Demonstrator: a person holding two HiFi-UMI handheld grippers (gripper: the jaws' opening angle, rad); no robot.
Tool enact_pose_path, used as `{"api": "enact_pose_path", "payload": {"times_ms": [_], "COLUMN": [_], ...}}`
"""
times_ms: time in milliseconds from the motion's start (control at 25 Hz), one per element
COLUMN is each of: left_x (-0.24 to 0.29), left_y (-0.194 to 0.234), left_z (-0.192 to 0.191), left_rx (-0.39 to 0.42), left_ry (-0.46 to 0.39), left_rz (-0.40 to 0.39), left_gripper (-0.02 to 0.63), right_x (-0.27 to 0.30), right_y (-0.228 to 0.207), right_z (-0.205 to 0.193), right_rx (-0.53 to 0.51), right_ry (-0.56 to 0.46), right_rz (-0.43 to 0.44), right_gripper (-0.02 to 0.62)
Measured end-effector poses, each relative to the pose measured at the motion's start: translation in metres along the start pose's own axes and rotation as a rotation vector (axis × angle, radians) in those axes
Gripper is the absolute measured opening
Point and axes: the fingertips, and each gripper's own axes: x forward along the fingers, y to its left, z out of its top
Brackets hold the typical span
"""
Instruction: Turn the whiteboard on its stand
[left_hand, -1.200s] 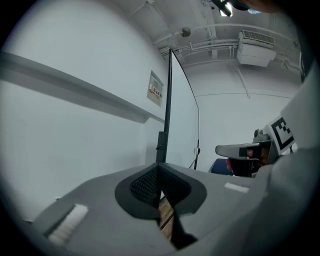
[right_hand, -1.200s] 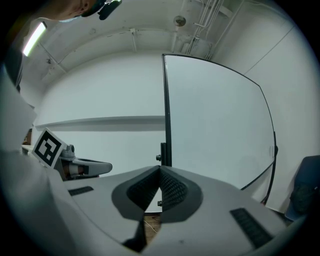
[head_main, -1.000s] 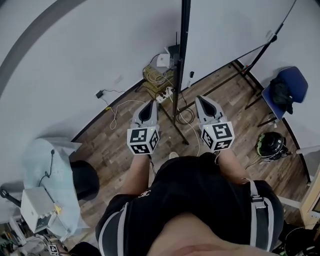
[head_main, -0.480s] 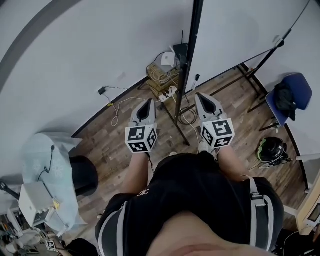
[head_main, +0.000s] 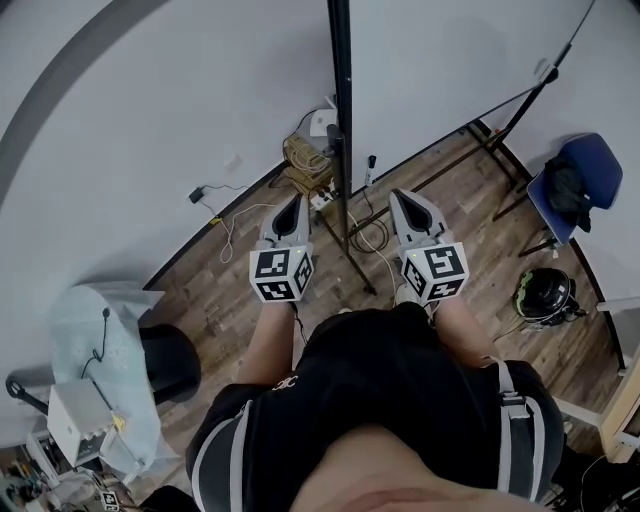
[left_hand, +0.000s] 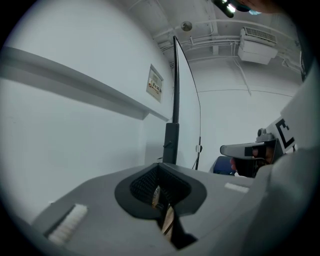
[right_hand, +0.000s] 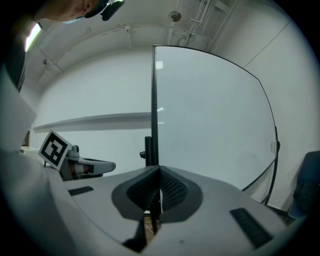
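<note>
"Shifted, hasn't it, since half a second ago?"

"Yes. The whiteboard's (head_main: 440, 70) black edge now sits further left, dead at 12 o'clock."

"And nearest us?"

"The left gripper (head_main: 297, 208) at 11 o'clock and the right gripper (head_main: 401, 198) at 1 o'clock. Both have their jaws pressed together and hold nothing, and neither touches the board."

"Beyond them?"

"The stand (head_main: 346, 205) rises between the two tips. Its board face spreads towards 1 o'clock. Cables (head_main: 312, 158) lie by the wall behind, and a blue chair (head_main: 578, 180) stands at 2 o'clock."

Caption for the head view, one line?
Left claw and right claw, both shut, flank the edge-on whiteboard above a wood floor.
</note>
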Motion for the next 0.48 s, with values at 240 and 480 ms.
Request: {"api": "enact_pose_path", "payload": {"times_ms": [240, 480], "left_x": [0.017, 0.049], "left_y": [-0.013, -0.026], "left_z": [0.005, -0.003], "left_rx": [0.024, 0.039], "left_ry": [-0.016, 0.038], "left_rz": [-0.059, -0.138], "left_gripper": [0.008, 0.164], "right_x": [-0.015, -0.037], "right_y": [-0.019, -0.051], "right_z": [-0.008, -0.016], "right_rx": [0.022, 0.027], "right_ry": [0.011, 0.024], "right_rz": [-0.045, -0.110], "right_gripper": [0.003, 0.003]}}
